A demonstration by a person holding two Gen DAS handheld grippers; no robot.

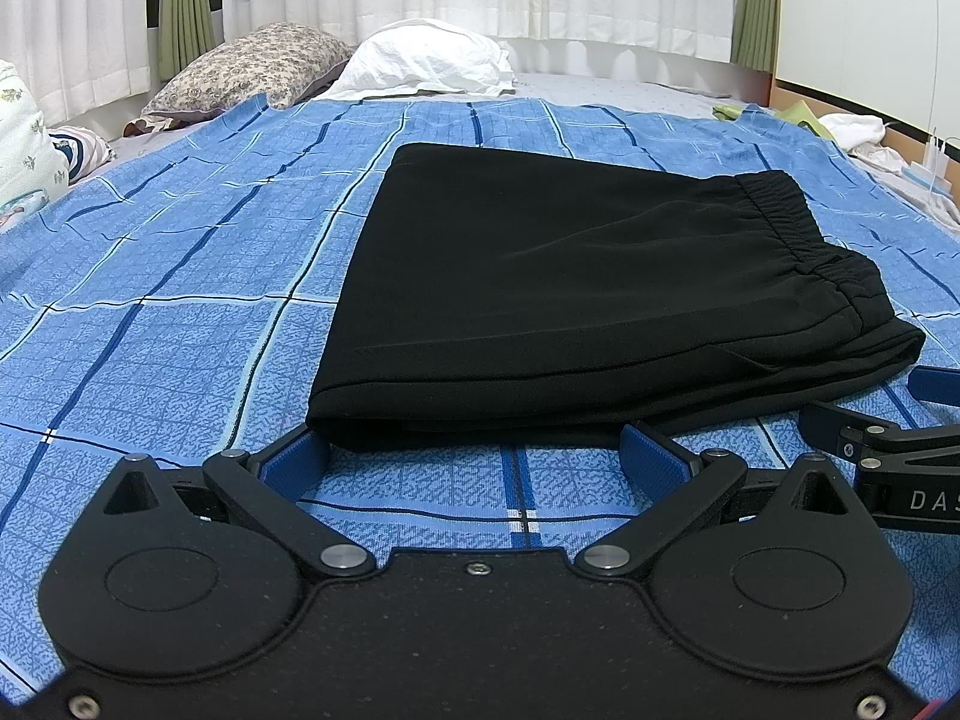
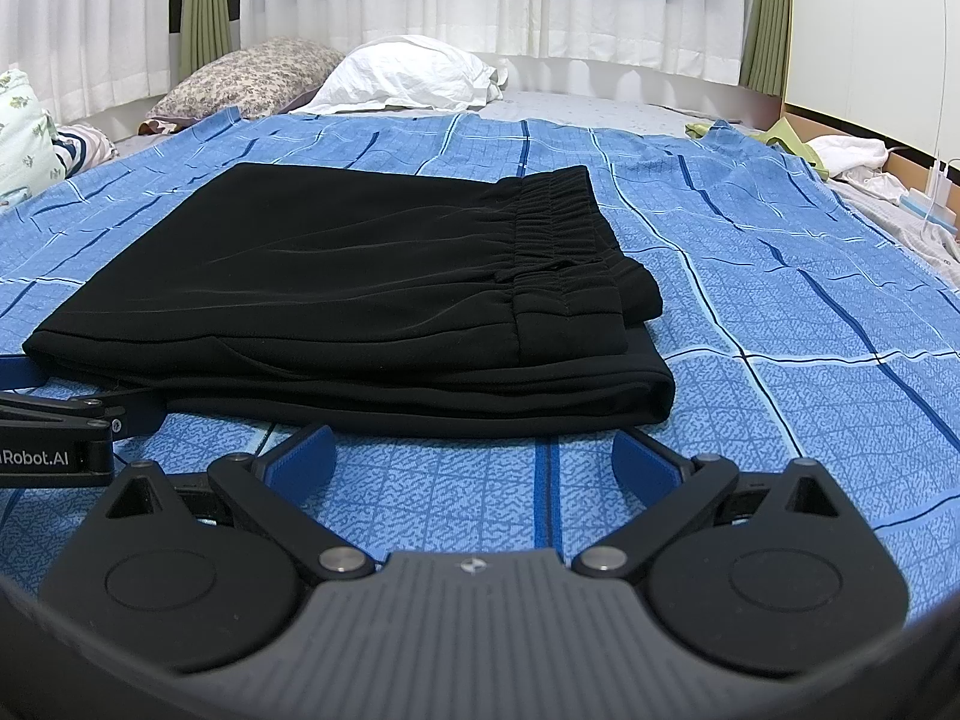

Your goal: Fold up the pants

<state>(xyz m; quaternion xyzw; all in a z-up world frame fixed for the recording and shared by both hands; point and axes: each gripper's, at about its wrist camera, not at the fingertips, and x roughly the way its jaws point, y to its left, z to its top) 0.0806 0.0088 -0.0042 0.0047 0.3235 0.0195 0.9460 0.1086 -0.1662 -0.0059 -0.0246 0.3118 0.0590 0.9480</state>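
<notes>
Black pants [image 1: 540, 276] lie folded into a compact stack on the blue checked bedspread [image 1: 168, 276], with the elastic waistband [image 1: 786, 216] on top at the right. My left gripper [image 1: 477, 450] stands open just in front of the stack's near edge, its blue pads wide apart and holding nothing. In the right wrist view the same pants [image 2: 336, 306] sit left of centre, waistband [image 2: 558, 210] toward the right. My right gripper [image 2: 474, 450] is open too, just short of the near right corner of the stack. Each gripper shows at the edge of the other's view.
A floral pillow [image 1: 252, 69] and a white pillow [image 1: 426, 63] lie at the head of the bed under white curtains. Patterned bedding [image 1: 24, 138] is piled at the left. Green and white cloths [image 2: 840, 150] and a cable lie at the right edge by a wooden frame.
</notes>
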